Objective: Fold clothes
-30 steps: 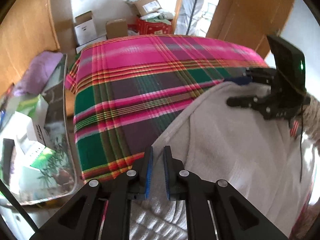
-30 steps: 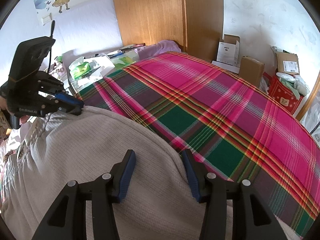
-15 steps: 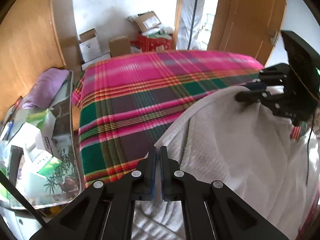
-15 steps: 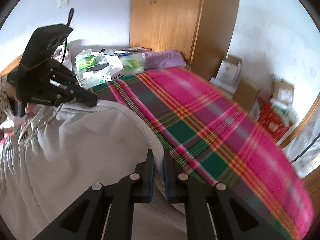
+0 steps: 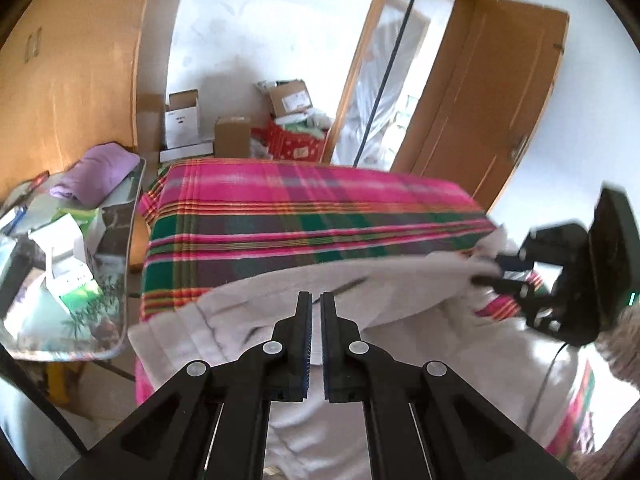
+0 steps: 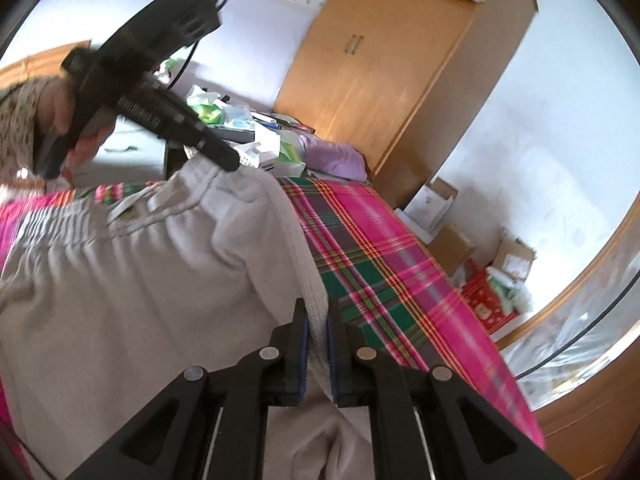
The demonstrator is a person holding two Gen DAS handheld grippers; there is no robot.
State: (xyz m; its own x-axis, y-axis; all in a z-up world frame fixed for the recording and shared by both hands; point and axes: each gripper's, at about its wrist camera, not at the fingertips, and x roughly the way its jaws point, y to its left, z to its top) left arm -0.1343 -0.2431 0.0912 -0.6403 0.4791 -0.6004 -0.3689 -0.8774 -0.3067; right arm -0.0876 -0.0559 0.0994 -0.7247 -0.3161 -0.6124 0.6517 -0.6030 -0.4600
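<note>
A cream garment [image 5: 400, 292] with a gathered waistband lies on a pink and green plaid blanket [image 5: 300, 208], its near edge lifted off it. My left gripper [image 5: 316, 308] pinches one end of that edge; cloth sits between its jaws, which are opening slightly. In the right wrist view the left gripper [image 6: 230, 165] bites the waistband at the upper left. My right gripper [image 6: 318, 312] is shut on the garment's [image 6: 160, 280] thick hem above the blanket [image 6: 380, 248]. The left wrist view shows the right gripper [image 5: 486, 274] at the far right, cloth stretched between the two.
A glass side table [image 5: 120, 332] cluttered with boxes stands left of the bed, a purple cloth [image 5: 100, 168] at its back. Cardboard boxes [image 5: 184, 120] line the far wall beside an open wooden door [image 5: 492, 100]. A wardrobe [image 6: 380, 80] stands behind. A person's hand [image 6: 60, 108] grips the left tool.
The right gripper, open a second ago, has shut on the hem. Both grippers have risen and pulled back, lifting the garment's edge off the blanket and stretching it between them.
</note>
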